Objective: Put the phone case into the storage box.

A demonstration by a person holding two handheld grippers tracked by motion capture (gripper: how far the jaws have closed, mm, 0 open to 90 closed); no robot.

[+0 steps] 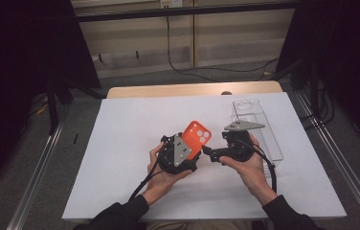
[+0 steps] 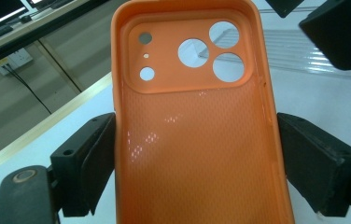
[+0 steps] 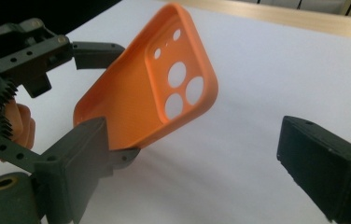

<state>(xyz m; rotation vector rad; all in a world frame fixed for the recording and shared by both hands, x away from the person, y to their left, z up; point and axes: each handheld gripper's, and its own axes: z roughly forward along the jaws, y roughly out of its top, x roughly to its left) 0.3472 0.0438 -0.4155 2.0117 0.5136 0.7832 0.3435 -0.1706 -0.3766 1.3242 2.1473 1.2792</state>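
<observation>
Holding an orange phone case (image 2: 197, 140) by its two long edges in the left gripper (image 1: 183, 152), both black pads pressing on the sides, camera cut-outs at the far end. Raised above the white sheet (image 1: 120, 143) near the middle of the table, tilted up and to the right in the high view. Inner side with the fine dotted texture turned to the left gripper's camera. Standing just beside it, not touching, the right gripper (image 1: 210, 154), jaws wide apart with nothing between them. Lying flat behind the right hand, a clear plastic tray (image 1: 259, 120) at the right edge of the sheet.
</observation>
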